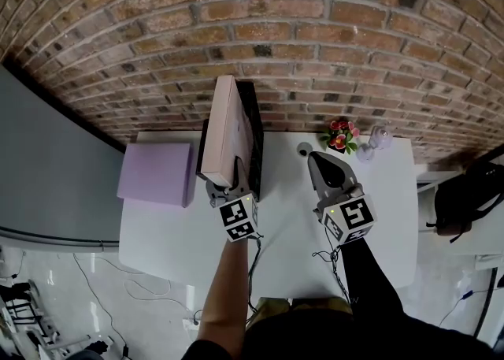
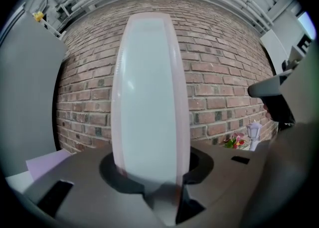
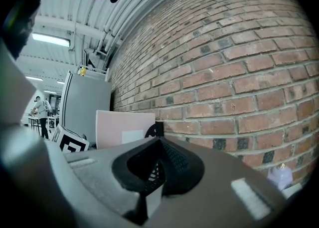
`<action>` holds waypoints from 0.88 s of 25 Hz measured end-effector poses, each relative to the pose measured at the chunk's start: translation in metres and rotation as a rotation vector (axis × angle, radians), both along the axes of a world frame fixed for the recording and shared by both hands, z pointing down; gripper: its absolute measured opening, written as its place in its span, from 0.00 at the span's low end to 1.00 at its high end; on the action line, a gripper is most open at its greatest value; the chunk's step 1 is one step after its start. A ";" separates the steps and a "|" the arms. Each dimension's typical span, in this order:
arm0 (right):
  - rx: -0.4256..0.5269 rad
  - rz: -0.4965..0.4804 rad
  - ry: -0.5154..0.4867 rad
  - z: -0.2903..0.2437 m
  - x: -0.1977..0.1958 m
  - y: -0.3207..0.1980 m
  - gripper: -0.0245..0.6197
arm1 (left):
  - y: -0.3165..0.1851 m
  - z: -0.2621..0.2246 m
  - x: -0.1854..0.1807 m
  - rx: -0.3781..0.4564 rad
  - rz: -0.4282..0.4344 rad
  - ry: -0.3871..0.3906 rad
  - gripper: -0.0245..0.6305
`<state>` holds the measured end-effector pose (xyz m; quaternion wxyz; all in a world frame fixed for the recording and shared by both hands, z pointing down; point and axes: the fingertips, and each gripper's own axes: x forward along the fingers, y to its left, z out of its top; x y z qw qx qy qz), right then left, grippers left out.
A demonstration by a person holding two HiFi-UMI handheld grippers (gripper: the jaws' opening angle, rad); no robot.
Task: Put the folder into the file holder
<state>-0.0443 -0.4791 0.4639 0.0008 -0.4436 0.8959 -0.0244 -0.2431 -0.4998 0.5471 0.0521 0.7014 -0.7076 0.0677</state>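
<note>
Gripping an upright pale pink rectangular folder (image 1: 227, 126) just beside the black file holder (image 1: 253, 134) at the white table's (image 1: 165, 232) back edge, the left gripper (image 1: 223, 187) clamps it; the right gripper (image 1: 315, 158) is closed and empty.

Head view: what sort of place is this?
Probably an office or lab workspace: a white table against a brick wall, a pink folder and black file holder, ceiling strip lights in the right gripper view.
</note>
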 end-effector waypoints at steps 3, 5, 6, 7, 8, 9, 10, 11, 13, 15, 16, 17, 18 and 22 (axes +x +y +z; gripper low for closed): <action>-0.004 -0.004 0.002 0.001 -0.001 0.000 0.04 | 0.000 0.007 0.001 -0.018 0.002 -0.004 0.28; -0.006 -0.005 0.003 0.002 -0.001 0.000 0.04 | 0.000 0.012 0.000 -0.030 -0.002 -0.005 0.28; -0.006 -0.005 0.004 0.002 -0.001 0.000 0.04 | 0.000 0.014 0.000 -0.036 -0.007 -0.006 0.28; -0.006 -0.005 0.004 0.002 0.000 0.000 0.04 | 0.000 0.016 0.000 -0.042 -0.011 -0.006 0.29; -0.007 -0.004 0.004 0.002 0.000 0.000 0.04 | 0.000 0.017 -0.001 -0.047 -0.015 -0.006 0.29; -0.007 -0.003 0.004 0.002 0.001 0.000 0.04 | 0.001 0.019 -0.001 -0.052 -0.017 -0.005 0.29; -0.007 -0.001 0.004 0.003 0.002 0.000 0.04 | 0.001 0.020 0.000 -0.055 -0.018 -0.005 0.29; -0.009 0.000 0.003 0.003 0.003 0.000 0.04 | 0.001 0.021 0.000 -0.055 -0.018 -0.005 0.29; -0.012 0.001 0.003 0.004 0.004 0.001 0.04 | 0.002 0.022 0.000 -0.053 -0.018 -0.007 0.29; -0.014 -0.001 0.002 0.005 0.004 0.002 0.04 | 0.002 0.022 0.000 -0.055 -0.019 -0.007 0.29; -0.014 -0.002 0.002 0.005 0.003 0.002 0.04 | 0.001 0.022 0.000 -0.058 -0.020 -0.007 0.30; -0.014 -0.004 0.003 0.005 0.002 0.002 0.04 | 0.001 0.022 0.000 -0.061 -0.020 -0.009 0.30; -0.012 -0.006 0.003 0.005 0.001 0.003 0.04 | 0.001 0.022 0.000 -0.064 -0.020 -0.011 0.32; -0.006 -0.010 0.000 0.001 -0.001 0.004 0.04 | 0.004 0.022 0.000 -0.065 -0.015 -0.025 0.35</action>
